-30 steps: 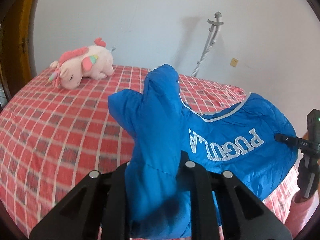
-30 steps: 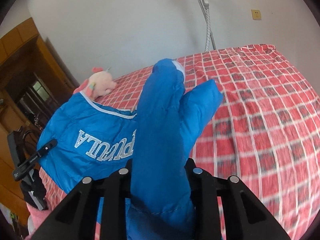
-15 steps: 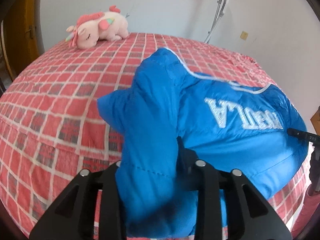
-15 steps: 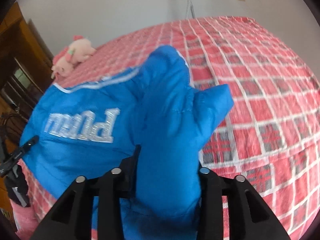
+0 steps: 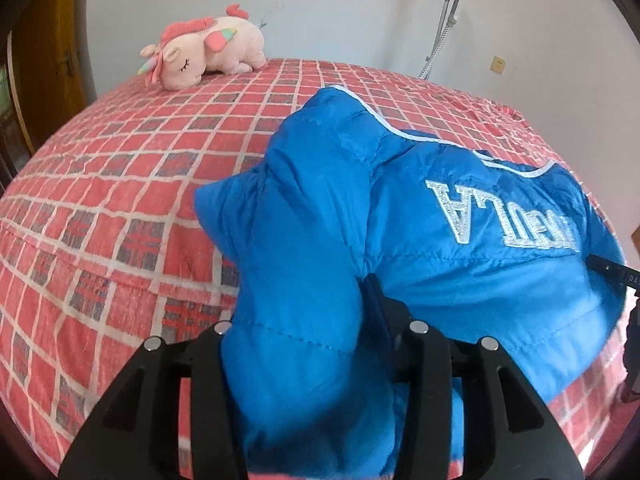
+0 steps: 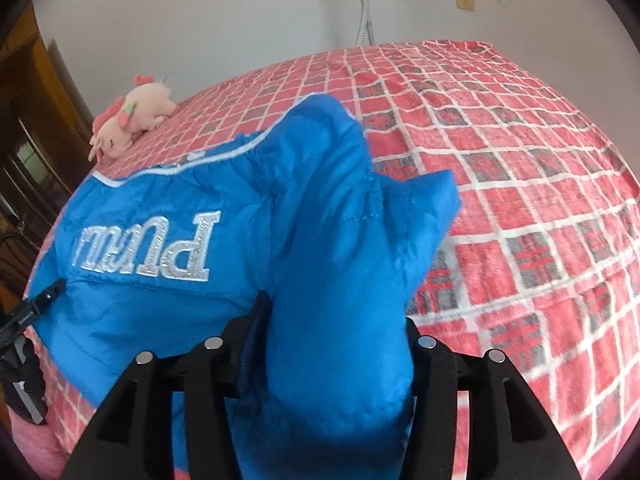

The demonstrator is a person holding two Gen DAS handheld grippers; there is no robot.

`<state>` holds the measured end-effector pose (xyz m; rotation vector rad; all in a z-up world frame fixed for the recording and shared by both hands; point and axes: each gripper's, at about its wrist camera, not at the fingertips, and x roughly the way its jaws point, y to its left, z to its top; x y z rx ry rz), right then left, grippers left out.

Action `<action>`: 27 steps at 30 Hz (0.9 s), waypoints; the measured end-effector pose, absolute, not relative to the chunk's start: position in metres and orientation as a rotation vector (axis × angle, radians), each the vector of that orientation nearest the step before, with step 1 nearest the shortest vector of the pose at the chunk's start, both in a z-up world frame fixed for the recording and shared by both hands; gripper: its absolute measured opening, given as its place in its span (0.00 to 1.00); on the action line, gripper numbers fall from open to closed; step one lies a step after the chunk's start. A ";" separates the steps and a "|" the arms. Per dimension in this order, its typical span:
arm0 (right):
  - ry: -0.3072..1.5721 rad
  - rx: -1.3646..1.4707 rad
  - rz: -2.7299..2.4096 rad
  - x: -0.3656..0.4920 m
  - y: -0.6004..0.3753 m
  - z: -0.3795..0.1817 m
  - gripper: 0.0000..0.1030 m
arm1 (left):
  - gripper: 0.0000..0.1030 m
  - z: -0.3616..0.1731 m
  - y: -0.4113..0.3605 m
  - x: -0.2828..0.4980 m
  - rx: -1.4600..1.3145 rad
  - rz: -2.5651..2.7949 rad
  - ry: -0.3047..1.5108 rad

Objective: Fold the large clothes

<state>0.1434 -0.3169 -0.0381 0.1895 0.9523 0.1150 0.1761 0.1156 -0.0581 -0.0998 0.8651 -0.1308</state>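
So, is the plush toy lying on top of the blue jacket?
No, the plush toy lies apart on the far checked bedspread, well away from the blue jacket.

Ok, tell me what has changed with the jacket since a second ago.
The blue jacket has come down from mid-air onto the red checked bed. Both tongs, left and right, are opening, with fabric still bunched between them. The plush unicorn has not moved.
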 end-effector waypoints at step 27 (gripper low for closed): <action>0.964 0.005 0.141 0.096 -0.294 -0.047 0.28 | 0.78 -0.062 0.159 0.105 -0.374 -0.147 0.897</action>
